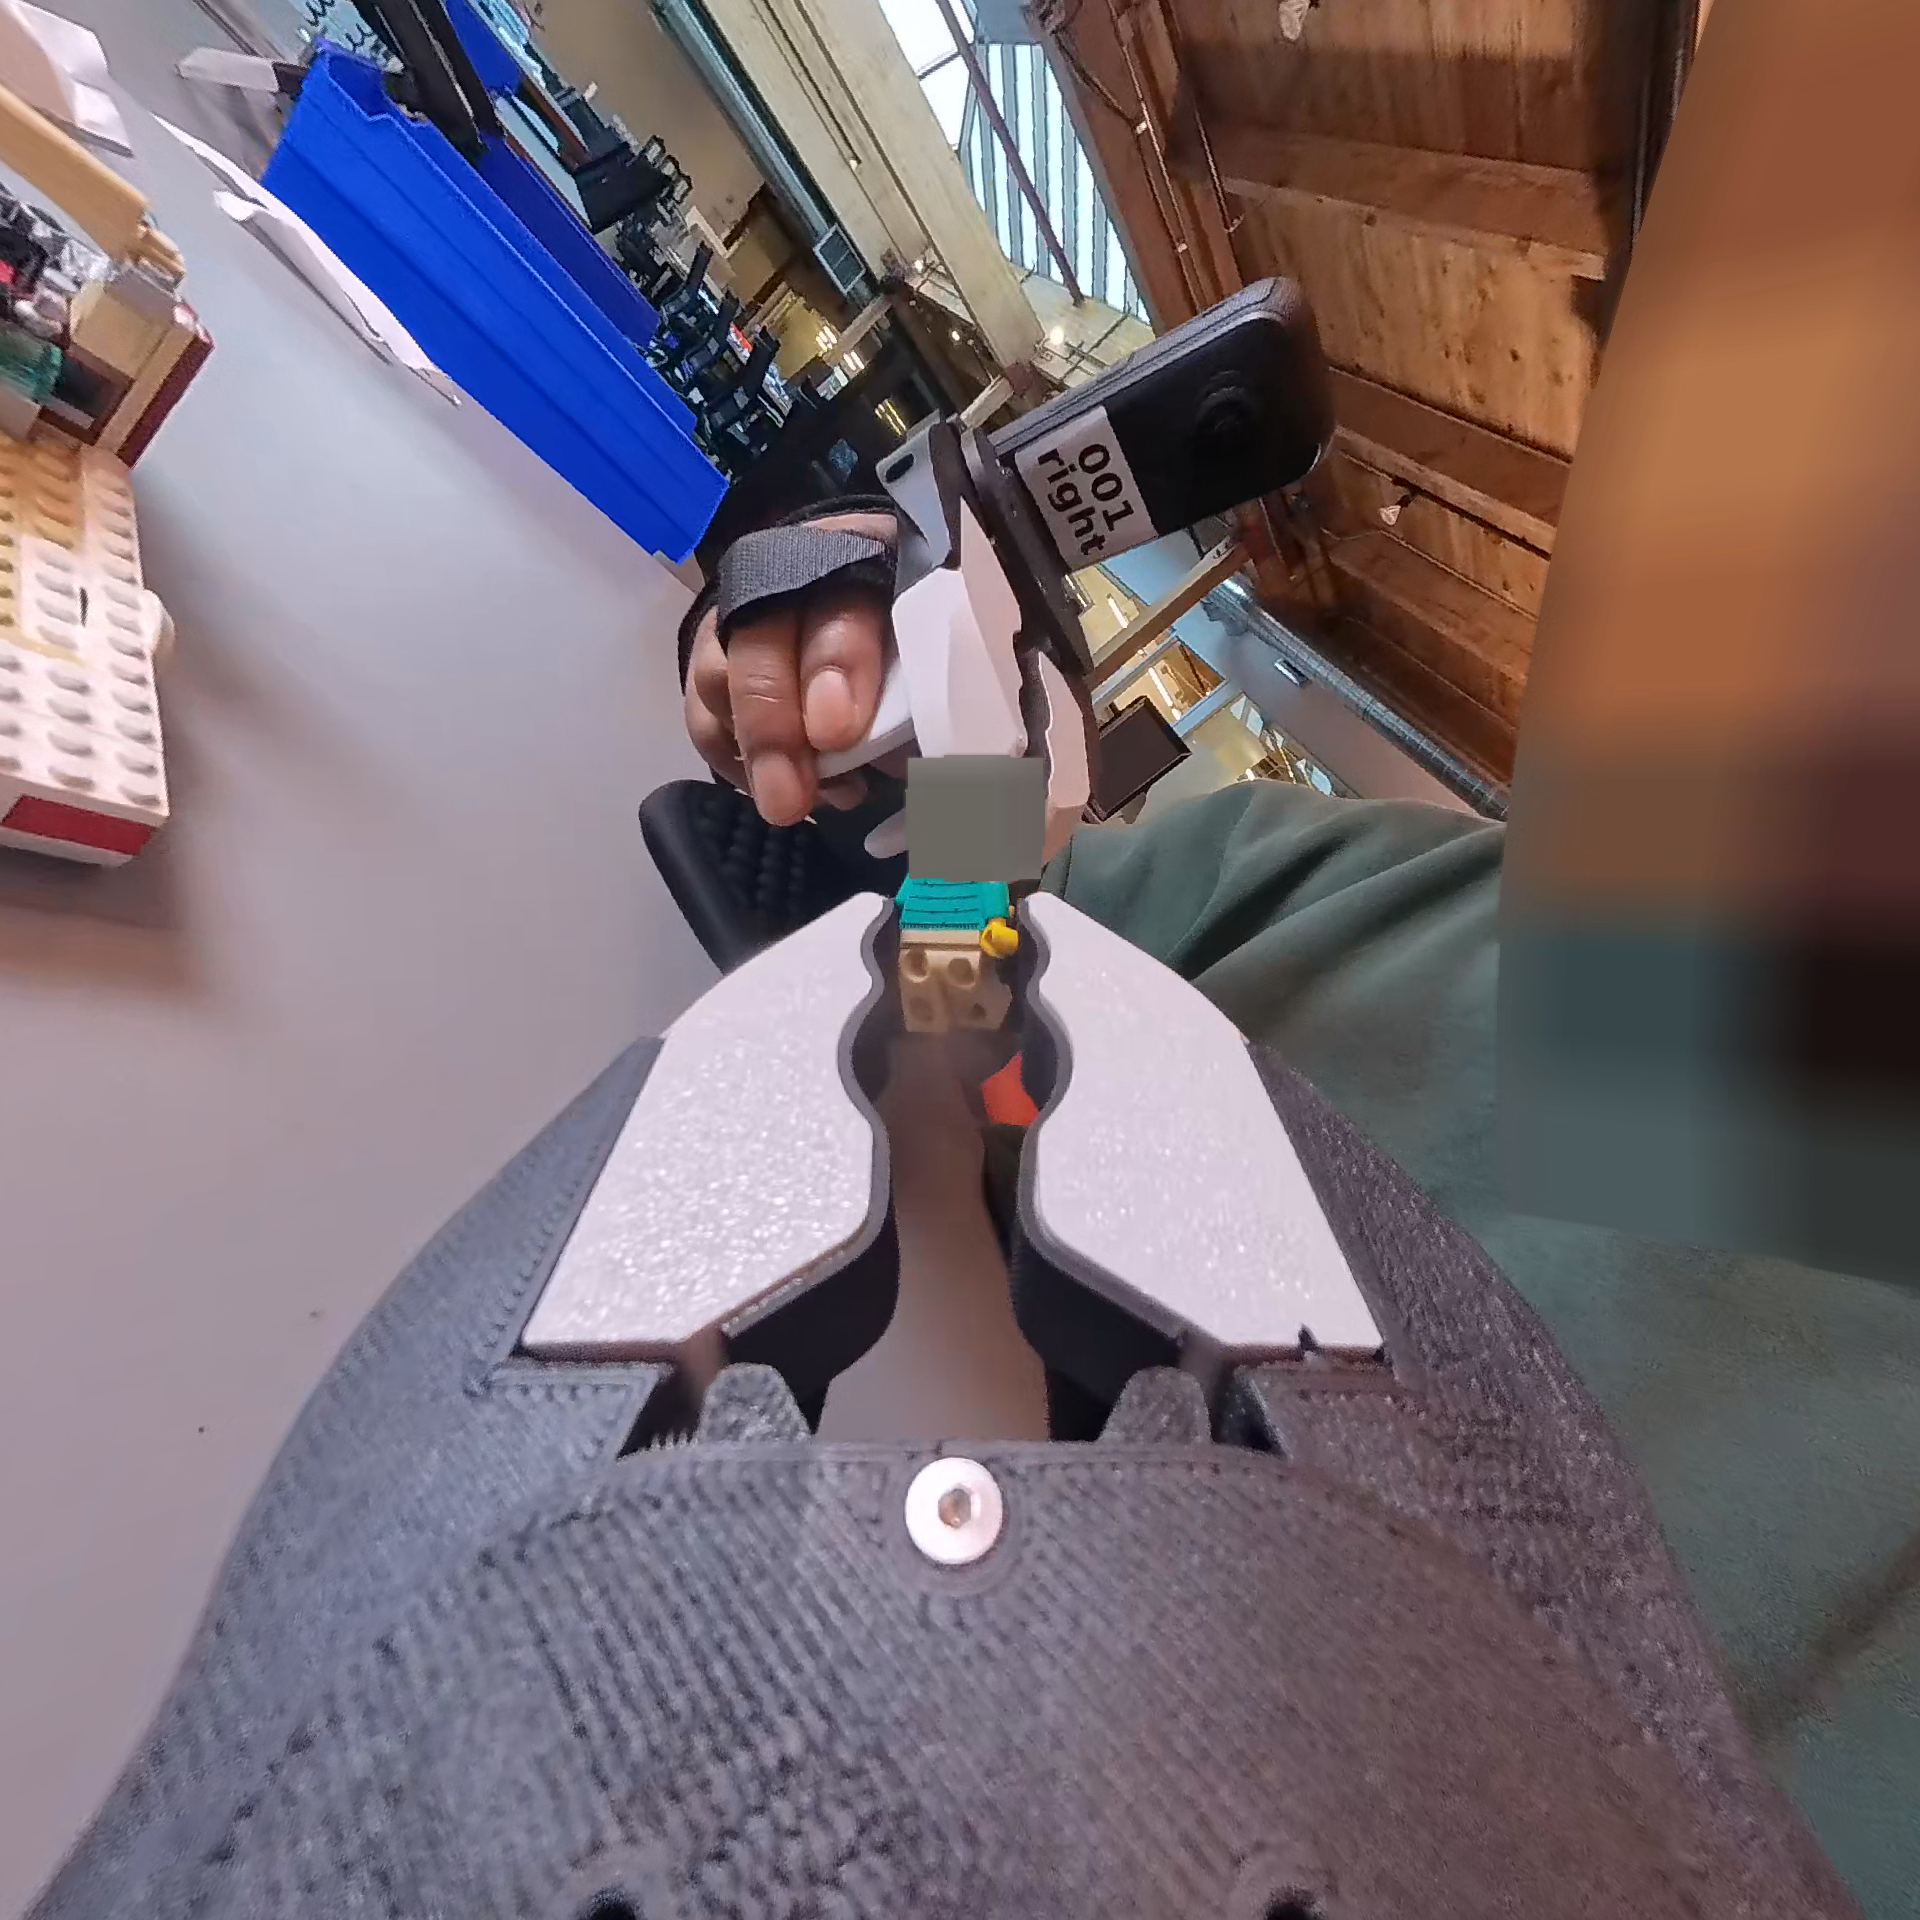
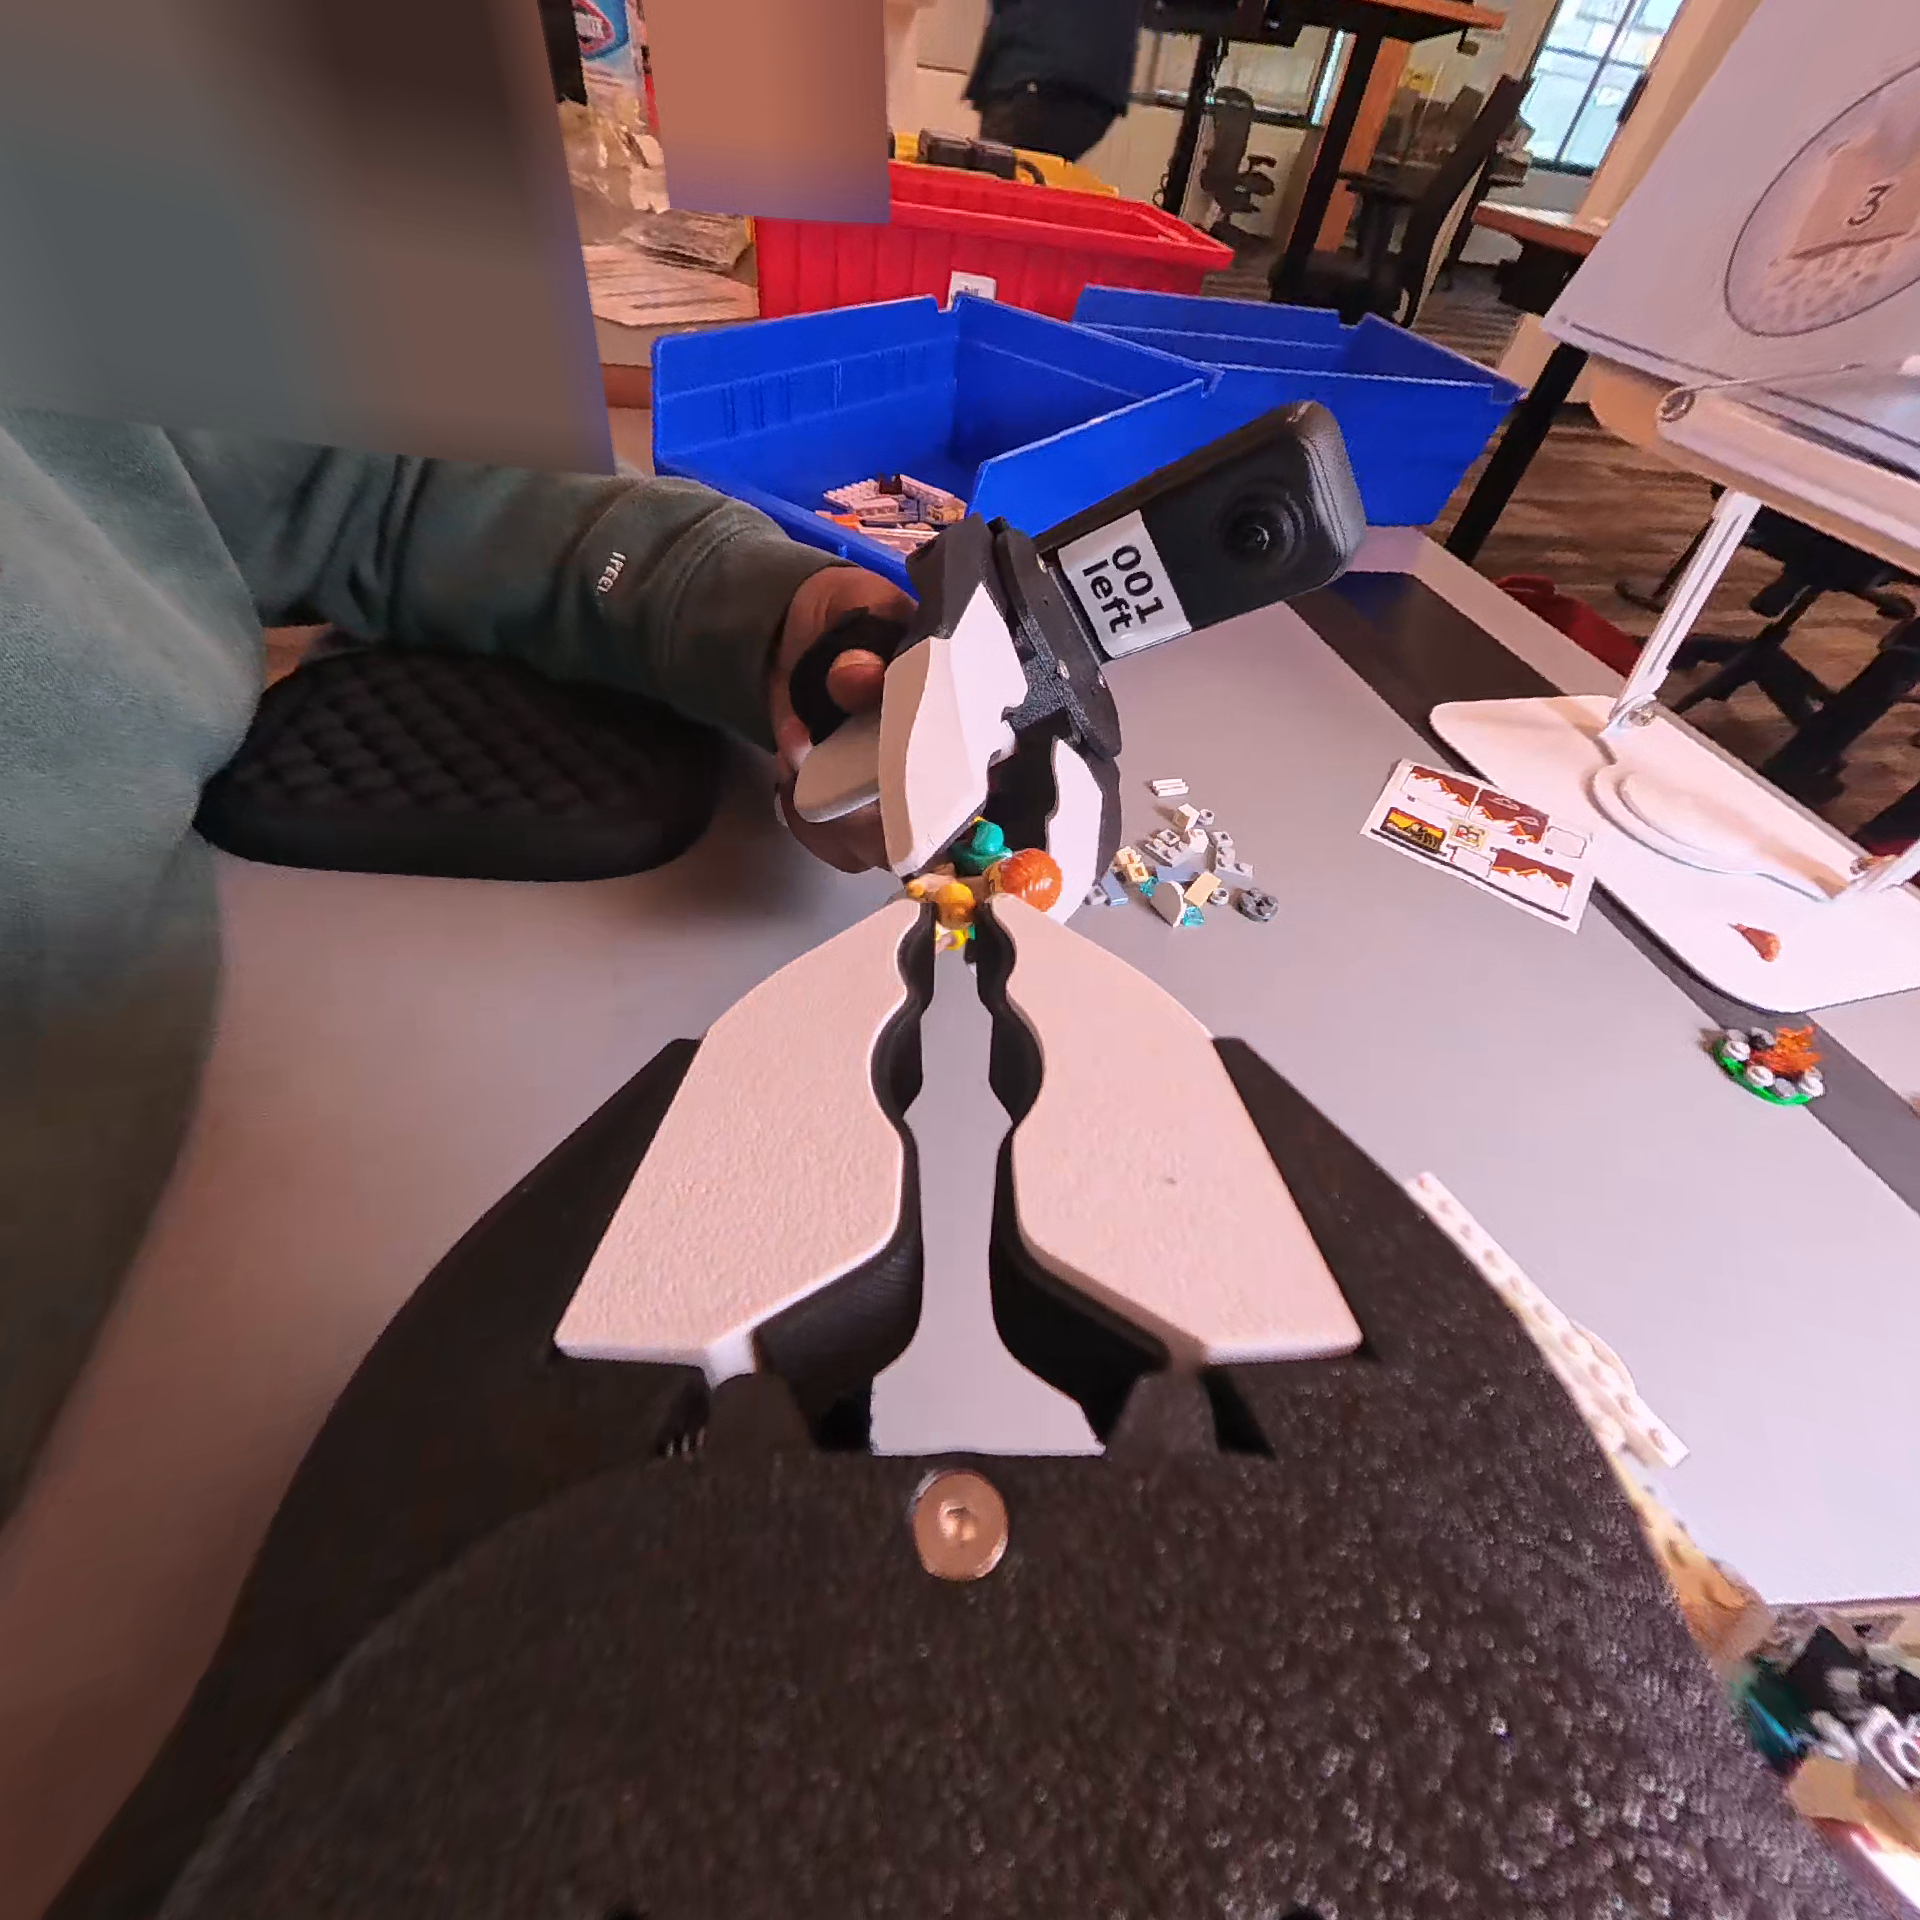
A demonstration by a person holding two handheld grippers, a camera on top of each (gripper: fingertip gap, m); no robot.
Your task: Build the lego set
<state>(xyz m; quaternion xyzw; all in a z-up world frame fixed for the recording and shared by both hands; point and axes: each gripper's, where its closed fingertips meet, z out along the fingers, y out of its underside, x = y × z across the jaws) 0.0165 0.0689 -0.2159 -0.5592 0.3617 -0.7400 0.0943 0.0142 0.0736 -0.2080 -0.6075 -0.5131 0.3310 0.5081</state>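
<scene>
Open-plan office or lab workspace: grey tabletop [image 2: 1507,1143], blue parts bins [image 2: 935,405] and a red bin [image 2: 997,249] along its far edge, desks and office chairs [image 2: 1236,166] beyond, exposed timber ceiling [image 1: 1403,208].

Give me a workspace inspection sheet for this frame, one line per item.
Surface: grey table, mostly bare.
Job's things: minifigure between both tools; loose bricks; sticker sheet; campfire build; tan studded plate.
Clutter: black pad; white stand.
Grippers: left tool shut on the minifigure; right tool shut on it too.
Cables: nothing seen.
Surroundings: blue bins; red bin; person behind.
</scene>
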